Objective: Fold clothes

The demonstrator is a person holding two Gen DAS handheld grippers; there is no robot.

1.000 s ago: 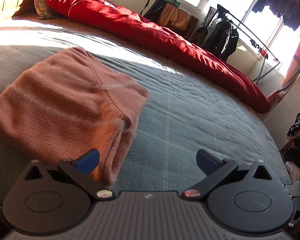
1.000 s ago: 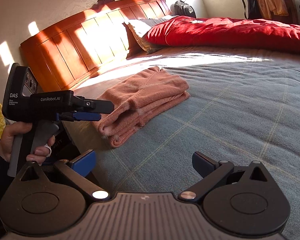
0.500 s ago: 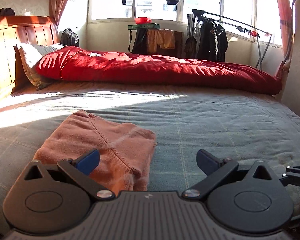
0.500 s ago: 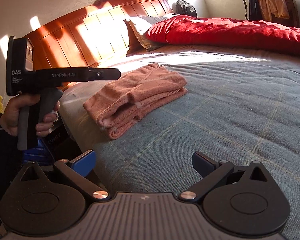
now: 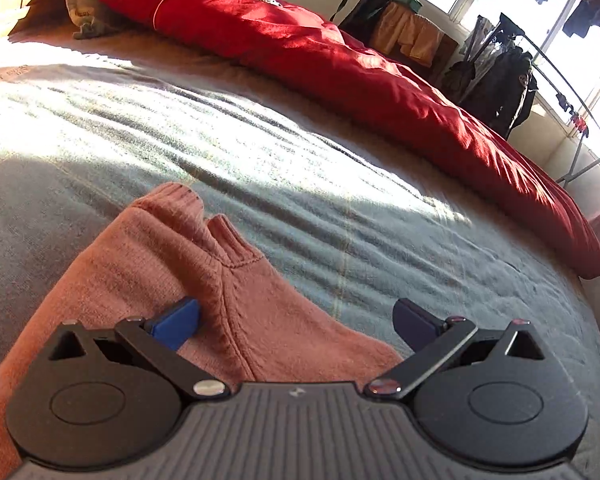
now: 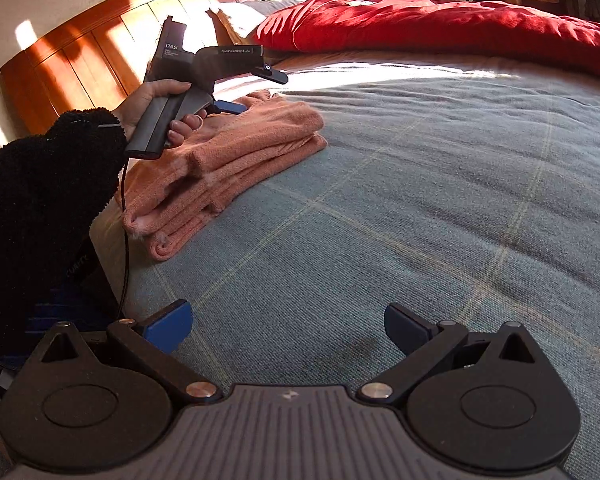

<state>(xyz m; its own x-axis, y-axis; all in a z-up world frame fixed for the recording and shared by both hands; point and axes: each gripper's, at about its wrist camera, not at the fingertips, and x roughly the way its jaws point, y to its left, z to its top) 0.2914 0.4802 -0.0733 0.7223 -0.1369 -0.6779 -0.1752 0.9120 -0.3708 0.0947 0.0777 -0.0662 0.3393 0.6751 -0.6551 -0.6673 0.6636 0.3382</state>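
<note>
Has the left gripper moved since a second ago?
Yes. In the right wrist view the left gripper has risen and swung right, from beside the bed edge to over the folded pink sweater, against the headboard.

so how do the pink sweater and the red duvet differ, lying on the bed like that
The pink sweater is folded into a compact layered stack; the red duvet is bunched in a long loose roll. The sweater lies at the near edge of the bed, under the left hand-held gripper; the duvet runs along the far side. The sweater is far smaller. Both rest on the grey-blue cover.
</note>
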